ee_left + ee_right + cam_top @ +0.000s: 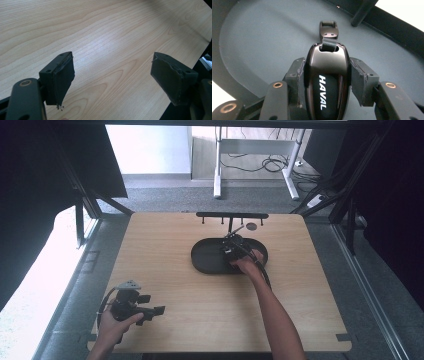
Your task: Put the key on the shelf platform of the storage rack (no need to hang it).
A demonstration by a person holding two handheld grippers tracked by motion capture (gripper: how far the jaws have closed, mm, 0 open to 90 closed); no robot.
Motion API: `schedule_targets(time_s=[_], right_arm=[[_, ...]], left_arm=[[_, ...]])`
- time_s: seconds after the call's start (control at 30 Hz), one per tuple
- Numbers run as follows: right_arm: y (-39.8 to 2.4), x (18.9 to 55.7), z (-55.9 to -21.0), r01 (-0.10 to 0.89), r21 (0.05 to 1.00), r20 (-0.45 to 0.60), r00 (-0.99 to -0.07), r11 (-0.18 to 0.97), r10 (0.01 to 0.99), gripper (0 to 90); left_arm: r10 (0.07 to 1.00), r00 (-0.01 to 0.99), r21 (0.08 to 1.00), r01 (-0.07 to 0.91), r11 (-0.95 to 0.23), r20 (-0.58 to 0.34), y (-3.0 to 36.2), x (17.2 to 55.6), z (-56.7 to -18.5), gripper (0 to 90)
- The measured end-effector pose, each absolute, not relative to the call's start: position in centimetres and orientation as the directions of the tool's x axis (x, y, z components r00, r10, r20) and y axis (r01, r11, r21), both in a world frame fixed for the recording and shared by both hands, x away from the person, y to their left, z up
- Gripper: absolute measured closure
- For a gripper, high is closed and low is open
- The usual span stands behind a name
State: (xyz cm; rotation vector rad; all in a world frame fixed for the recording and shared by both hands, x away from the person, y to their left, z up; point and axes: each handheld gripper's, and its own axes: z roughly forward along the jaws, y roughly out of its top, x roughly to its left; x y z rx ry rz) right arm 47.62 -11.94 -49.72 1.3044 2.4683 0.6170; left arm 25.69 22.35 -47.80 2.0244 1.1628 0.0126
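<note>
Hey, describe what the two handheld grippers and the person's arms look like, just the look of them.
Both grippers are black. The left gripper carries a grey three-cornered plate on top and a black cable looping beside it. Its pads are dark, worn foam on black brackets with brass-coloured rivets. The right gripper has the same frayed pads and rivets. The forearms are bare, no sleeves.

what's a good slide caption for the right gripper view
Right gripper shut on a dark HAVAL key fob, held above the black oval tray.

The car key (pixel 327 82) was shiny and black, with white letters and a short strap. It sat over the dark tray (pixel 257 45).
</note>
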Motion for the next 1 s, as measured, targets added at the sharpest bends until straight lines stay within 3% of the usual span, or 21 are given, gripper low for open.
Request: schedule_targets(time_s=[0.53,0.6,0.67,1.0], right_arm=[[-12.0,48.0,-50.9,0.729,0.456,-0.064,-0.546,0.511,0.835,47.9],[-11.8,47.9,-50.9,0.730,0.444,-0.078,-0.545,0.519,0.834,40.6],[-11.8,47.9,-50.8,0.731,0.446,-0.080,-0.543,0.517,0.836,39.5],[-11.8,45.8,-47.5,0.656,0.522,-0.101,-0.587,0.545,0.803,37.6]], left_arm=[[0.735,0.581,0.631,0.726,-0.273,-0.351,22.4,25.7,-47.8,19.4],[0.734,0.582,0.632,0.725,-0.274,-0.350,22.4,25.7,-47.8,19.4],[0.734,0.582,0.632,0.725,-0.274,-0.350,22.4,25.7,-47.7,19.4],[0.735,0.581,0.632,0.725,-0.274,-0.348,22.3,25.7,-47.7,19.4]])
